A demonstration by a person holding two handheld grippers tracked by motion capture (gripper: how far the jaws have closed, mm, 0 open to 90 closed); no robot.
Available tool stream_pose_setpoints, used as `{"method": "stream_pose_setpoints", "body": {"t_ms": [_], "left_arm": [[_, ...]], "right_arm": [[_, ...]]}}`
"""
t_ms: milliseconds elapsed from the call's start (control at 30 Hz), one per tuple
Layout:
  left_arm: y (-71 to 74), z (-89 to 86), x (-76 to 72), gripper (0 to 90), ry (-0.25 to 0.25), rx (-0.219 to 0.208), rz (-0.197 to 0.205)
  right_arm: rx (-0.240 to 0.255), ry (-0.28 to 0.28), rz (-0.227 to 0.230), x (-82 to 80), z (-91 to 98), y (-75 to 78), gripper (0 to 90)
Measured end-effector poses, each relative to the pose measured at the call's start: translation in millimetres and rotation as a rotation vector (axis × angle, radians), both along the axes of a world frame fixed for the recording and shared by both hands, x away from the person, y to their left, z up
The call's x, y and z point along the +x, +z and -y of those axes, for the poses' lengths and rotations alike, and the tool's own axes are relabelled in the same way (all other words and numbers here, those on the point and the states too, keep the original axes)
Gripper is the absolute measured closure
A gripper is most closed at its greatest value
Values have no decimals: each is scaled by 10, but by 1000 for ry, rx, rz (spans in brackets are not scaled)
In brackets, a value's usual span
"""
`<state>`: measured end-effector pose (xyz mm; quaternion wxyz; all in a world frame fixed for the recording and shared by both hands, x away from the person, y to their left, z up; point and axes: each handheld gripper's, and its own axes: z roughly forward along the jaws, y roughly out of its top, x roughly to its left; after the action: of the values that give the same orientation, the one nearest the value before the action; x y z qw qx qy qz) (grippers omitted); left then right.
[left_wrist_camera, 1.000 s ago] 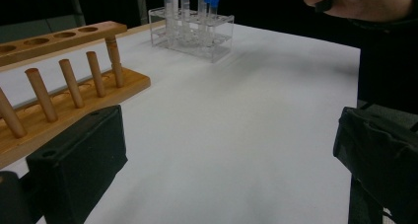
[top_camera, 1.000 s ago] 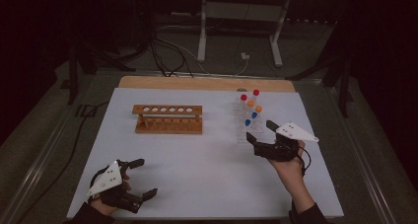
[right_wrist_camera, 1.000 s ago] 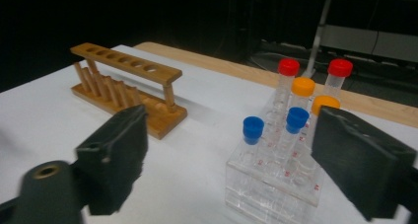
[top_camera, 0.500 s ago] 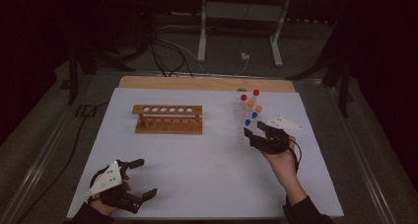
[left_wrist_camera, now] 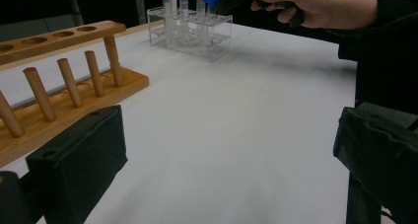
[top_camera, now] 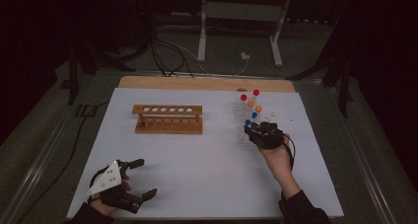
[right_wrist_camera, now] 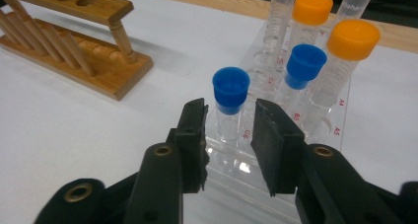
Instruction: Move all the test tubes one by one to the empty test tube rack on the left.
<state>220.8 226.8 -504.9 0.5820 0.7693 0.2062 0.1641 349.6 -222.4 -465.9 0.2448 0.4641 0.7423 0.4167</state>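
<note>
A clear plastic rack [top_camera: 242, 130] [right_wrist_camera: 256, 179] [left_wrist_camera: 217, 34] at the right holds several capped tubes with red, orange and blue caps. My right gripper [top_camera: 250, 130] [right_wrist_camera: 229, 114] is open at the rack's near side. Its jaws stand on either side of the nearest blue-capped tube [right_wrist_camera: 230, 98] [top_camera: 248, 123], just below the cap, with gaps on both sides. A second blue-capped tube [right_wrist_camera: 303, 68] stands behind it. An empty wooden tube rack [top_camera: 167, 119] [left_wrist_camera: 54, 81] [right_wrist_camera: 74, 34] sits left of centre. My left gripper [top_camera: 145, 178] [left_wrist_camera: 226, 150] is open above the table's near left corner, holding nothing.
The white table top [top_camera: 207, 155] lies bare between the two racks and my left gripper. A wooden strip [top_camera: 207, 83] runs along the far edge. Cables and metal stand legs [top_camera: 202, 41] are on the floor beyond.
My right gripper has moved forward and left up to the clear rack, its jaws now straddling the nearest blue-capped tube. The left gripper has stayed where it was.
</note>
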Motion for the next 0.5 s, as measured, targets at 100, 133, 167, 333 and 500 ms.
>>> {"method": "stream_pose_setpoints", "body": {"t_ms": [100, 133, 167, 333, 500], "left_arm": [[1, -3, 4, 5, 0, -2, -1], [-1, -2, 5, 5, -1, -2, -1], [-3, 0, 4, 5, 0, -1, -3], [-3, 4, 2, 5, -2, 5, -1], [-5, 3, 5, 5, -2, 6, -2]], "right_arm": [[-4, -1, -9, 22, -7, -16, 696], [-6, -1, -13, 43, -13, -29, 708], [-6, -1, -13, 43, -13, -29, 708], [-15, -6, -18, 97, -36, -76, 752], [-21, -9, -16, 108, -58, -84, 761]]}}
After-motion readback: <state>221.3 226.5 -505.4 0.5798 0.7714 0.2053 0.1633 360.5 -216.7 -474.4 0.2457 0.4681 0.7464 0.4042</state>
